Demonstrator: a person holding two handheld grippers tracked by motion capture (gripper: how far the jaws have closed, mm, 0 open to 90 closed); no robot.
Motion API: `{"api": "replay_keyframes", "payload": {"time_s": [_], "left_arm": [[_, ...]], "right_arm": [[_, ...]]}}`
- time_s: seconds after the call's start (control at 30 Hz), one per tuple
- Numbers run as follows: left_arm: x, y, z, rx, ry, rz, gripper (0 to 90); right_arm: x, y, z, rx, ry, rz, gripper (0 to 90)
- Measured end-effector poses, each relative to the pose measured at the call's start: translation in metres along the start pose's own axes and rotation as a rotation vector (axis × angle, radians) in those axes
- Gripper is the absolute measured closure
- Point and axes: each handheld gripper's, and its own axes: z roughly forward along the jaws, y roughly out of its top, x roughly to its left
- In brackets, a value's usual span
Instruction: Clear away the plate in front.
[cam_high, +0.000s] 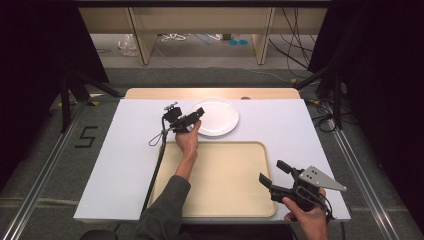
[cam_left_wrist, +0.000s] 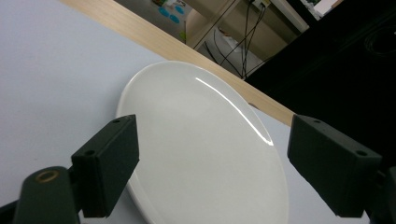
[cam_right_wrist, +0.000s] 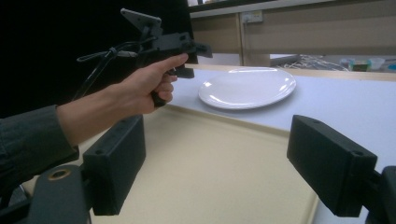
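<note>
A round white plate (cam_high: 215, 116) lies empty on the white table top, just beyond a beige tray (cam_high: 225, 180). My left gripper (cam_high: 198, 114) hovers at the plate's near-left rim, open, its jaws standing on either side of the plate (cam_left_wrist: 205, 140) with nothing between them. My right gripper (cam_high: 272, 173) is held over the tray's right edge, open and empty. In the right gripper view the tray (cam_right_wrist: 210, 177) lies below the jaws, the plate (cam_right_wrist: 247, 87) sits farther off, and the left gripper (cam_right_wrist: 194, 58) hangs over its edge.
The white table (cam_high: 125, 150) has a wooden strip (cam_high: 210, 93) along its far edge. Shelving legs and loose cables (cam_high: 190, 37) lie on the floor behind. A cable (cam_high: 155, 170) trails from the left gripper across the tray's left side.
</note>
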Motion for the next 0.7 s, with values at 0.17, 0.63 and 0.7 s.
{"api": "replay_keyframes", "payload": {"time_s": [0.17,0.63,0.7], "left_arm": [[0.004,-0.004,0.006,-0.003,0.033,-0.029,15.8],[0.008,-0.011,0.016,-0.012,0.088,-0.047,15.9],[0.008,-0.012,0.018,-0.009,0.091,-0.062,15.9]], "right_arm": [[0.0,0.0,0.0,-0.002,0.006,0.005,20.7],[0.0,0.0,0.001,-0.009,0.01,-0.005,21.2],[0.0,0.0,0.001,-0.012,0.012,-0.006,21.3]]}}
